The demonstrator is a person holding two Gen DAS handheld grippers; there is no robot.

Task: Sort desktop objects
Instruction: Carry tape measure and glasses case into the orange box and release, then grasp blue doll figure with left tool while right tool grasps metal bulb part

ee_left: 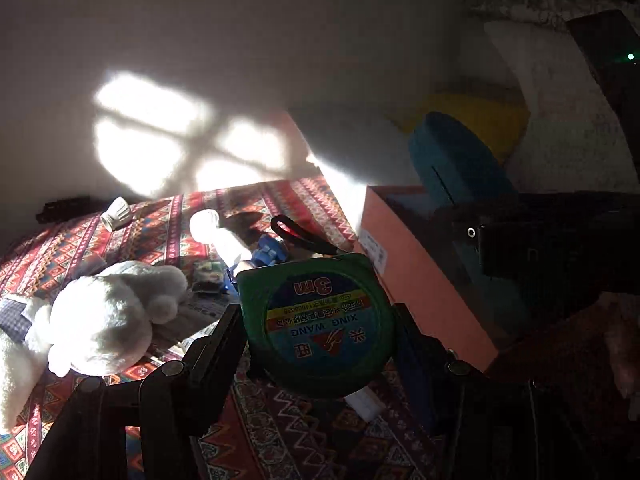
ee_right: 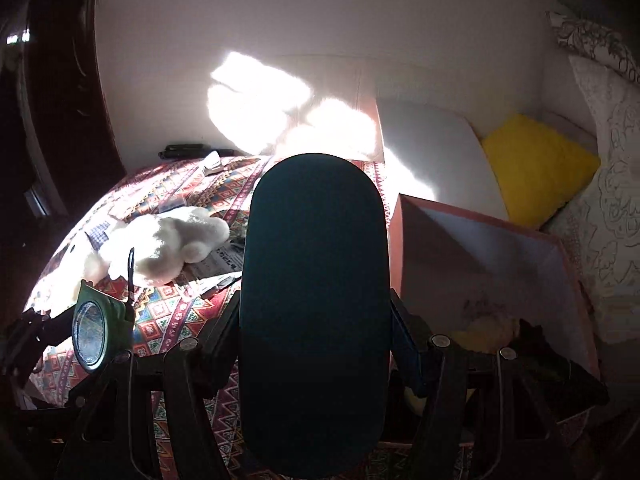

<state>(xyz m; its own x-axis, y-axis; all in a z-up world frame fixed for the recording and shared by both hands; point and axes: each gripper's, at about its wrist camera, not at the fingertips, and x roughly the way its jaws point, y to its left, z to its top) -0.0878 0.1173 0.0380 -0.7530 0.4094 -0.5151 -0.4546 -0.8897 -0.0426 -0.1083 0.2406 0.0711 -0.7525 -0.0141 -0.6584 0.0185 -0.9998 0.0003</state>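
I had both tongs loaded at this point, so the sorting was under way but far from finished. My left gripper [ee_left: 320, 320] was clamped on the green tape measure [ee_left: 316, 320], held up off the patterned tablecloth [ee_left: 160, 228] and just beside the orange box [ee_left: 420, 288], not yet over its opening. My right gripper [ee_right: 316, 312] was closed around the dark teal case [ee_right: 316, 312], which stood upright between the fingers and blocked much of that view; it sat near the box's left wall, also not yet inside. In the right wrist view the box [ee_right: 480, 248] already seemed to have something yellowish and some dark items at its bottom, though the shadow there kept me from telling what they were. Plenty was left on the cloth: the white plush toy [ee_left: 108, 312], a white bulb-like piece [ee_left: 116, 214] near the far edge, a white tube with a blue end [ee_left: 228, 240], and some small packets and papers [ee_left: 208, 280] beside the toy. I judged that the two items in hand needed dropping first, then those remained.
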